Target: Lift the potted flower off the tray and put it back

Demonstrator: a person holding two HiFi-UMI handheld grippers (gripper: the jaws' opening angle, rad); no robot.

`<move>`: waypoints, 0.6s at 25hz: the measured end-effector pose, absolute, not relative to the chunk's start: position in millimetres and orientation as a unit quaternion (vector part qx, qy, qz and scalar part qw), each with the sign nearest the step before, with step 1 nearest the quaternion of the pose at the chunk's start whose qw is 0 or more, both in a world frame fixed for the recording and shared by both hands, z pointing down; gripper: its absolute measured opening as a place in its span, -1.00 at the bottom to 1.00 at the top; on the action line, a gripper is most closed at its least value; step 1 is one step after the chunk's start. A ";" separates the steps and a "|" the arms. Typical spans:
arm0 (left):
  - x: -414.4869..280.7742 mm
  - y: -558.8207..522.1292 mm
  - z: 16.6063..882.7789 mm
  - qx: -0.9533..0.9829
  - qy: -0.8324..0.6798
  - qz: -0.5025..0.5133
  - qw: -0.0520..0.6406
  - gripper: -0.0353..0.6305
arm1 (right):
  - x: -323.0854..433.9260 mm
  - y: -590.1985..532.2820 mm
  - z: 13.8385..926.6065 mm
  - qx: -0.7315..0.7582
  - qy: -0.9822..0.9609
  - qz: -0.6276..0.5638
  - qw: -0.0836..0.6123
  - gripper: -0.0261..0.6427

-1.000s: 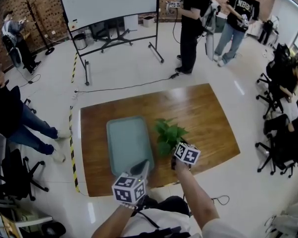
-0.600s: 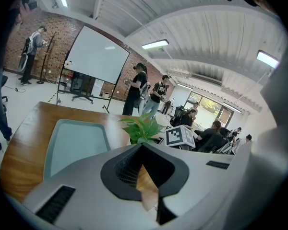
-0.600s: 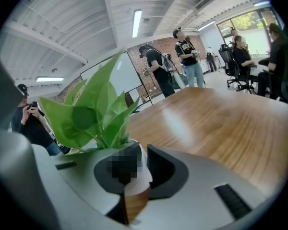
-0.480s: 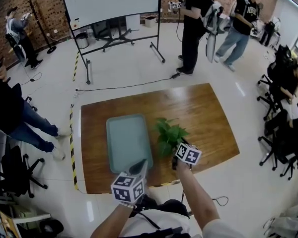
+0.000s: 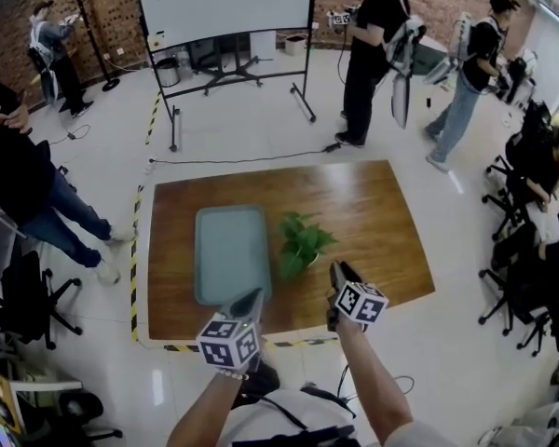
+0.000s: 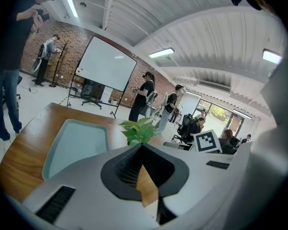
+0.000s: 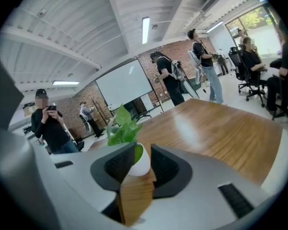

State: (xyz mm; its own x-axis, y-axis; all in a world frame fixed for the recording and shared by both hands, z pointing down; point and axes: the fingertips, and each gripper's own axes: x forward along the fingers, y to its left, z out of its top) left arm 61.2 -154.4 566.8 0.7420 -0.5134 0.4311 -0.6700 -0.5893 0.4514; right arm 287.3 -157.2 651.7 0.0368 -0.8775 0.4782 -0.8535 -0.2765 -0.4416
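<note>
The potted flower (image 5: pixel 303 243), green leaves in a small white pot (image 7: pixel 143 163), stands upright on the wooden table (image 5: pixel 377 214), just right of the empty teal tray (image 5: pixel 231 252) and off it. My right gripper (image 5: pixel 337 274) is near the table's front edge, a short way back from the pot. Its jaws have just been opening and are open, with nothing between them. The right gripper view shows the pot ahead through the gap. My left gripper (image 5: pixel 249 303) hovers at the front edge by the tray's near end, its tips together and holding nothing. Its own view shows the tray (image 6: pixel 77 140) and the flower (image 6: pixel 139 130).
A rolling whiteboard (image 5: pixel 225 7) stands beyond the table, with two people (image 5: pixel 377 54) near it. Another person (image 5: pixel 19 184) stands at the left. Office chairs (image 5: pixel 531 250) line the right side. Yellow-black tape (image 5: pixel 135 268) runs along the table's left edge.
My right gripper has let go of the pot and drawn back toward the table's near edge. The flower stays on the table beside the tray. The left gripper has shifted slightly.
</note>
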 end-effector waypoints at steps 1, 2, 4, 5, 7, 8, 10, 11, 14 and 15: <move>62.5 -148.8 566.3 0.881 -0.339 0.125 0.306 -0.90 | 285.0 -149.1 644.4 -0.713 0.612 -0.341 0.013 -0.48; 64.0 -142.5 565.9 0.880 -0.342 0.122 0.305 -0.90 | 282.7 -140.5 637.7 -0.706 0.624 -0.335 0.008 -0.44; 67.2 -128.2 564.6 0.879 -0.348 0.118 0.302 -0.90 | 277.4 -122.1 621.2 -0.695 0.644 -0.318 0.000 -0.44; 68.3 -120.7 563.8 0.879 -0.351 0.115 0.301 -0.90 | 273.5 -112.8 612.5 -0.691 0.655 -0.308 -0.005 -0.44; 68.6 -106.0 561.8 0.878 -0.358 0.107 0.300 -0.90 | 262.9 -94.8 596.9 -0.680 0.675 -0.286 -0.018 -0.44; 68.4 -98.2 560.9 0.877 -0.361 0.103 0.301 -0.90 | 256.8 -85.2 590.1 -0.675 0.684 -0.276 -0.026 -0.44; 68.2 -82.2 559.3 0.875 -0.367 0.097 0.302 -0.90 | 244.3 -64.7 578.9 -0.667 0.699 -0.255 -0.043 -0.44; 68.1 -74.6 558.4 0.874 -0.369 0.094 0.301 -0.90 | 238.2 -54.5 575.0 -0.663 0.706 -0.245 -0.051 -0.44; 66.1 -54.1 556.3 0.873 -0.377 0.087 0.299 -0.90 | 223.1 -27.3 568.5 -0.656 0.717 -0.227 -0.063 -0.44; 65.1 -47.9 555.4 0.872 -0.378 0.084 0.299 -0.90 | 219.7 -19.7 567.6 -0.656 0.717 -0.227 -0.061 -0.44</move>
State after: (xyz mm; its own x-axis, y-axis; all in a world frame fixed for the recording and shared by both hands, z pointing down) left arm 65.1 -47.9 555.4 0.7005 -0.6088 0.3725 -0.7093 -0.5360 0.4578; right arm 219.7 -19.7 567.6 -0.1321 -0.9132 0.3856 -0.9688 0.0367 -0.2450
